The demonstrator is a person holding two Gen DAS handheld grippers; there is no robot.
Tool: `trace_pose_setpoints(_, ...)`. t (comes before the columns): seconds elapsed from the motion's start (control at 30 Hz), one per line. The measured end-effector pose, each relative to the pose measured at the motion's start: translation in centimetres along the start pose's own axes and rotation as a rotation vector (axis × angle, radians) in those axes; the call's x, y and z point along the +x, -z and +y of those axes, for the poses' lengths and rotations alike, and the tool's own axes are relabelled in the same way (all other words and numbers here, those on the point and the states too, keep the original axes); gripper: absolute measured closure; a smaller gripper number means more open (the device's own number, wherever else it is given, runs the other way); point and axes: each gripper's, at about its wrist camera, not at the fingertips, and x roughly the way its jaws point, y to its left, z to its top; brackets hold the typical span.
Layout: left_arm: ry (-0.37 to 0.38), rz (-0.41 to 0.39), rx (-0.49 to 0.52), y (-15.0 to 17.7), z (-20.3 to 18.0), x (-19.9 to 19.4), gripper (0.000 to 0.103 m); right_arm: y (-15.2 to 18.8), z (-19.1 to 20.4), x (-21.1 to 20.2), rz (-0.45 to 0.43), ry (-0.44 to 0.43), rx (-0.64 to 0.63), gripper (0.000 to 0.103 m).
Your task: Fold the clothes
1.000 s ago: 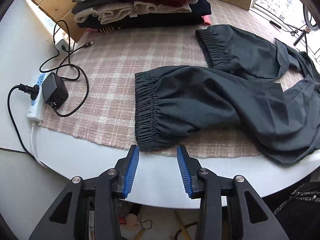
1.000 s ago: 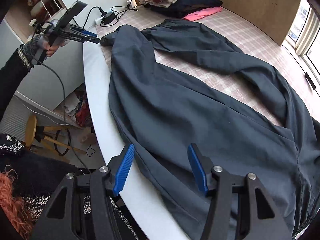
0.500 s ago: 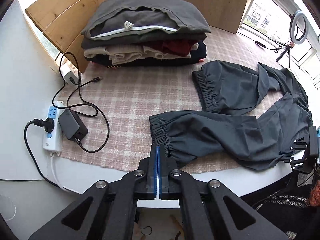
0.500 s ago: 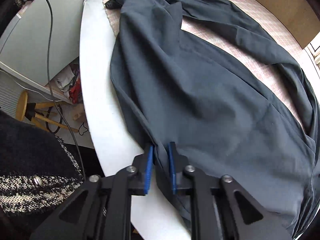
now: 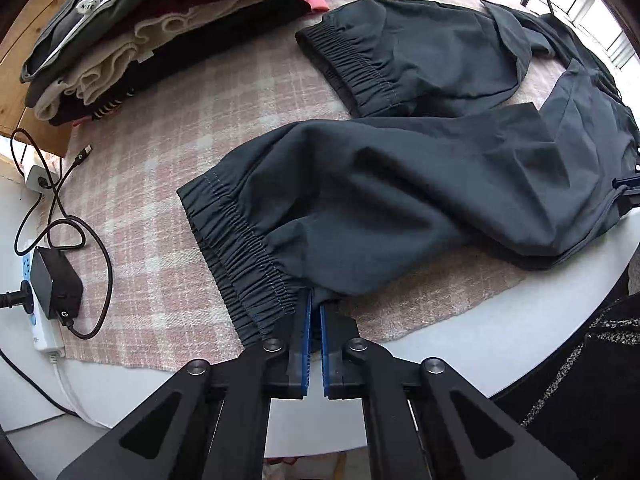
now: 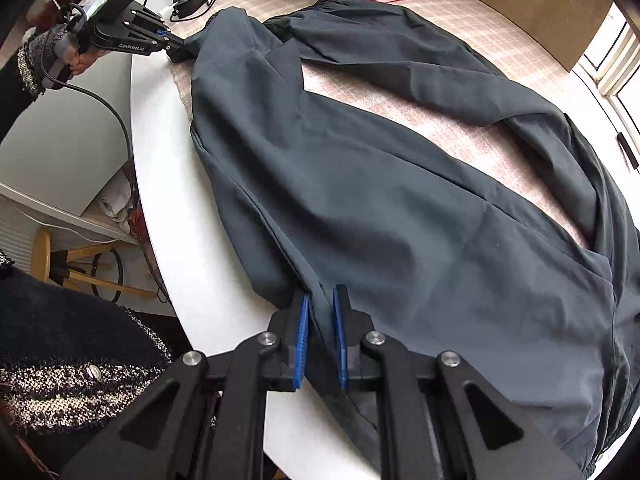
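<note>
A pair of dark grey trousers (image 5: 420, 184) with elastic cuffs lies spread on a pink checked cloth (image 5: 160, 160) on a round white table (image 5: 480, 344). My left gripper (image 5: 315, 300) is shut on the near leg's elastic cuff (image 5: 244, 256) at its corner. The far leg's cuff (image 5: 352, 76) lies flat behind it. In the right wrist view the trousers (image 6: 400, 220) stretch away from me, and my right gripper (image 6: 320, 304) is shut on their side edge near the waist, at the table's rim. The left gripper (image 6: 168, 44) shows there at the far cuff.
A stack of folded clothes (image 5: 160, 32) sits at the back left of the cloth. A power strip with a black charger (image 5: 52, 284) and cables lies on the left. A wooden stool (image 6: 64, 264) stands below the table. A wooden panel (image 6: 520, 4) backs the table.
Both grippers were open a second ago. Each has closed on the trousers: the left on the near cuff, the right on the side edge. The near leg is now pulled straighter.
</note>
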Motion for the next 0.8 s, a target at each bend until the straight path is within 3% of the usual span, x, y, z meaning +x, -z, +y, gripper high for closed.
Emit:
trace_pose_setpoints(0.23, -0.013, -0.087, -0.008, 0.3, 3.0, -8.2, 0.101, 0.3, -3.2, -4.2, -0.071, -0.073, 0.124, 0.098)
trace_pose_setpoints(0.3, -0.019, -0.093, 0.002, 1.2, 3.9, -10.2, 0.100, 0.2, -3.1, -4.8, -0.081, -0.149, 0.160, 0.098)
trace_pose_setpoints(0.4, -0.041, -0.013, -0.005, 3.0, 4.7, -9.1, 0.092, 0.1, -1.4, -3.0, 0.034, -0.290, 0.150, 0.083)
trace_pose_setpoints(0.43, -0.060, 0.020, -0.008, 3.7, 4.9, -8.4, 0.092, 0.2, -0.9, -2.6, 0.059, -0.278, 0.130, 0.076)
trace_pose_setpoints(0.5, -0.091, 0.066, -0.018, 4.8, 5.0, -7.4, 0.092, 0.5, -0.7, -2.8, 0.051, -0.239, 0.114, 0.076)
trace_pose_setpoints(0.6, -0.094, 0.024, -0.055, 4.0, 4.8, -7.8, 0.094, 0.6, -2.9, -4.9, -0.020, -0.234, 0.186, 0.075)
trace_pose_setpoints(0.67, -0.062, -0.031, -0.061, 2.2, 3.6, -7.7, 0.088, 0.8, -5.4, -6.6, -0.072, -0.195, 0.253, 0.069)
trace_pose_setpoints(0.8, 0.052, -0.127, -0.024, -3.3, -1.2, -4.7, 0.060, 2.3, -10.3, -10.2, -0.154, -0.062, 0.384, 0.068)
